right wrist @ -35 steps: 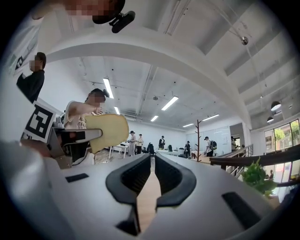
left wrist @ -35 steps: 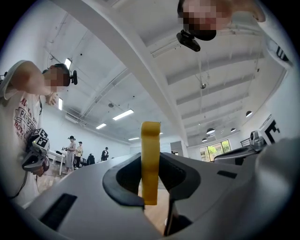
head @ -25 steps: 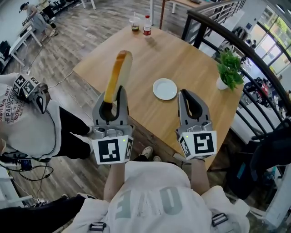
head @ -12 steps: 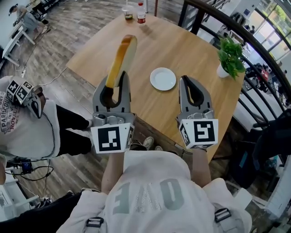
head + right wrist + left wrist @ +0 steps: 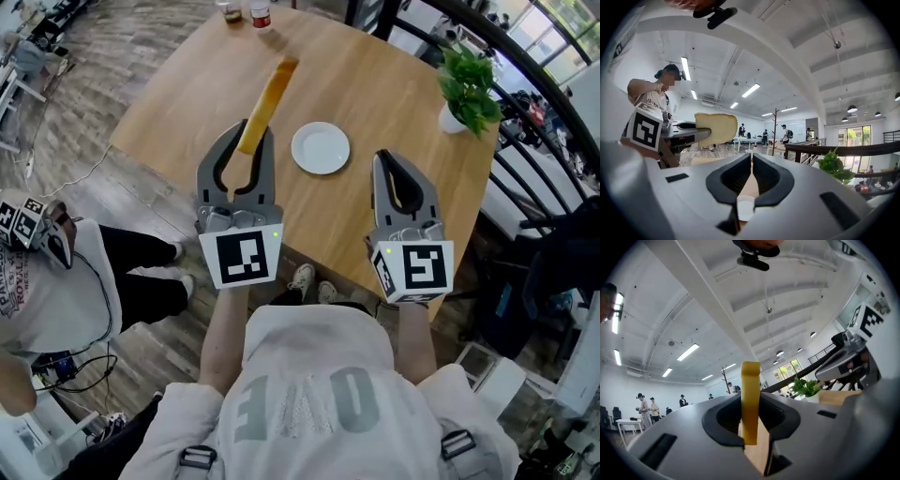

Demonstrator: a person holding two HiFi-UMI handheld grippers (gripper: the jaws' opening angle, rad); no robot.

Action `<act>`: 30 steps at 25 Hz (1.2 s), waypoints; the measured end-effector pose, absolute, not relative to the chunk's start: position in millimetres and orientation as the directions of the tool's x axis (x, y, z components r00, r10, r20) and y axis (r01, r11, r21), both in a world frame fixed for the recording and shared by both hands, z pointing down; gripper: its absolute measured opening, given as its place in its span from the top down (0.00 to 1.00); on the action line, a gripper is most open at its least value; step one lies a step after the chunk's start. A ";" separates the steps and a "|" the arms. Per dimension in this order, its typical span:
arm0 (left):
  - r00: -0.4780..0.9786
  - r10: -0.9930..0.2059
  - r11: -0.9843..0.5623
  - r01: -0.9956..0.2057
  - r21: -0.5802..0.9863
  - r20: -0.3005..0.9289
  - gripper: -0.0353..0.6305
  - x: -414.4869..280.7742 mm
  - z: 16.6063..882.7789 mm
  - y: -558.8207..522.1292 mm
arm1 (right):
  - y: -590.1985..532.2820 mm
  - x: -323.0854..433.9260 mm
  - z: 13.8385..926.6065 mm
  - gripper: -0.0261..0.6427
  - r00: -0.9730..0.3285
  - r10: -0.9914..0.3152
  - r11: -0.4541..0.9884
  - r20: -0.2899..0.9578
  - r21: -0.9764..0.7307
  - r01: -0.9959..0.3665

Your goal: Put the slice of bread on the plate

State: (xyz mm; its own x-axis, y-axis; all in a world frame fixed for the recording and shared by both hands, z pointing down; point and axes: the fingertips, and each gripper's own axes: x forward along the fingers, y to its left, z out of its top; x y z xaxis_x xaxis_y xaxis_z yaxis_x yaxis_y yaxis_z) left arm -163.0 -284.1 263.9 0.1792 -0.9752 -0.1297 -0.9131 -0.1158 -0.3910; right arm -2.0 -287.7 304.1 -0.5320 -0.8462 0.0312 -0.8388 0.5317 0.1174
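In the head view my left gripper is shut on the lower end of a slice of bread. The slice sticks out over the wooden table, leaning to the right. A small white plate lies just right of it, between my two grippers. In the left gripper view the bread stands edge-on, pinched between the jaws. My right gripper is shut with nothing in it, right of the plate. From the right gripper view, the slice shows at the left and the plate below the jaws.
A potted plant stands at the table's far right corner, and two drink containers at its far edge. A dark railing runs behind the table on the right. A seated person is at the left, off the table.
Both grippers have moved forward and lower over the table. The left one has rolled, so the bread now shows edge-on and leans toward the plate.
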 end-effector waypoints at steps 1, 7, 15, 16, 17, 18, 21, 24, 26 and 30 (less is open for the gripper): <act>0.186 -0.976 -0.125 -0.904 -0.409 -0.114 0.81 -160.4 270.6 -291.5 | -290.4 0.0 308.0 0.92 -0.528 -0.848 0.529 0.039 0.118 -0.840; 0.188 -0.982 -0.144 -0.837 -0.528 -0.031 0.81 -151.6 315.5 -329.1 | -302.8 6.8 328.9 0.92 -0.488 -0.867 0.497 0.099 0.110 -0.861; 0.248 -0.962 -0.259 -0.716 -0.648 0.111 0.81 -126.6 379.7 -368.6 | -315.9 13.0 351.1 0.92 -0.444 -0.879 0.465 0.173 0.105 -0.879; 0.256 -0.957 -0.278 -0.698 -0.660 0.133 0.81 -122.8 389.4 -372.7 | -316.1 15.5 354.7 0.92 -0.437 -0.880 0.460 0.186 0.106 -0.882; 0.263 -0.952 -0.297 -0.681 -0.669 0.156 0.81 -119.3 399.3 -376.8 | -316.3 18.3 358.6 0.92 -0.429 -0.881 0.454 0.198 0.104 -0.885; 0.268 -0.947 -0.316 -0.666 -0.676 0.177 0.81 -116.3 409.2 -381.1 | -316.6 21.5 362.7 0.92 -0.421 -0.883 0.447 0.210 0.099 -0.889; 0.275 -0.932 -0.361 -0.621 -0.696 0.238 0.81 -109.4 438.1 -392.6 | -315.8 31.4 375.8 0.92 -0.400 -0.883 0.430 0.244 0.085 -0.899; 0.266 -0.919 -0.394 -0.560 -0.729 0.292 0.81 -104.4 464.2 -400.8 | -312.9 41.8 388.4 0.92 -0.378 -0.883 0.412 0.280 0.075 -0.908; 0.262 -0.912 -0.409 -0.528 -0.744 0.315 0.81 -102.5 476.5 -404.6 | -311.6 47.8 394.3 0.92 -0.364 -0.883 0.399 0.297 0.066 -0.915; 0.257 -0.899 -0.437 -0.471 -0.766 0.355 0.81 -98.3 499.9 -409.5 | -310.1 56.3 405.2 0.92 -0.342 -0.883 0.376 0.321 0.050 -0.925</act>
